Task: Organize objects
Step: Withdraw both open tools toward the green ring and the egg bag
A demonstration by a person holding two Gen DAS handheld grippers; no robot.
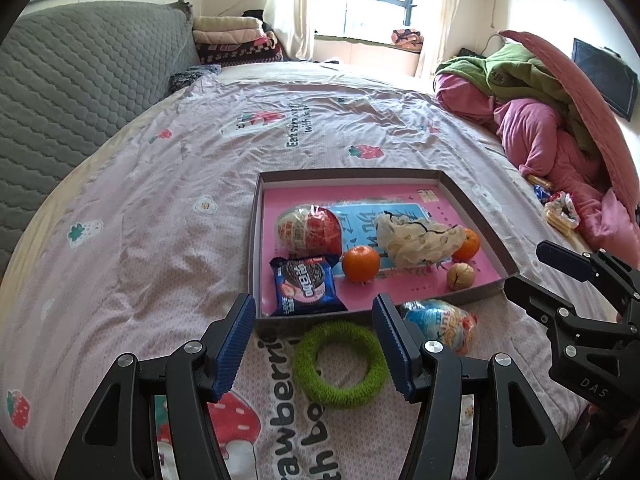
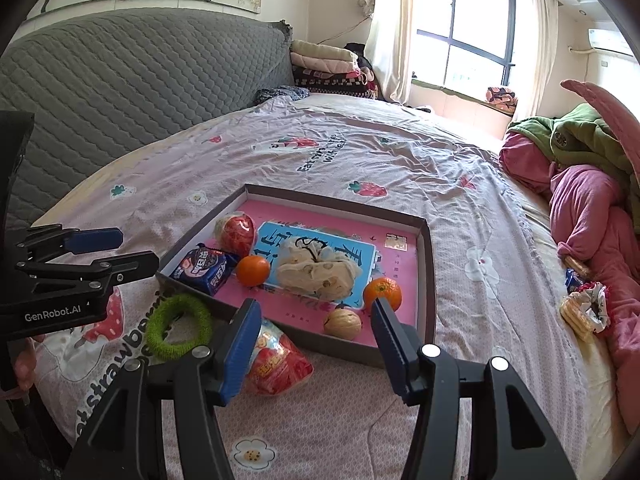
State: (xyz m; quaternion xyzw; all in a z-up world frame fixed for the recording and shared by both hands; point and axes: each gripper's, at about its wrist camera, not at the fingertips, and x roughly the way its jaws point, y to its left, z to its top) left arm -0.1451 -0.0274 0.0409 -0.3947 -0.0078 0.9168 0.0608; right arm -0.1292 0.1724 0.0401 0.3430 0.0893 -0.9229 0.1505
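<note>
left wrist view: a fuzzy green ring [image 1: 341, 364] lies flat on the bed [image 1: 160, 200], just outside the near rim of the shallow box [image 1: 476, 204] holding oranges, snacks and a cream scrunchie. the left tongs [image 1: 314, 346] hover over the ring, spread wide, holding nothing. a snack bag [image 1: 444, 322] sits just beside the ring.

right wrist view: the right tongs [image 2: 316, 344] gape wide and empty above the snack bag [image 2: 276, 364] at the box's [image 2: 428, 264] near edge. bare bedspread [image 2: 460, 208] lies to the right.

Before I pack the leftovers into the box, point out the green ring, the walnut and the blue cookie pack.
green ring [image 1: 341, 364]: left wrist view, its fuzzy band.
walnut [image 2: 343, 322]: right wrist view, shell middle.
blue cookie pack [image 1: 305, 286]: left wrist view, wrapper front.
</note>
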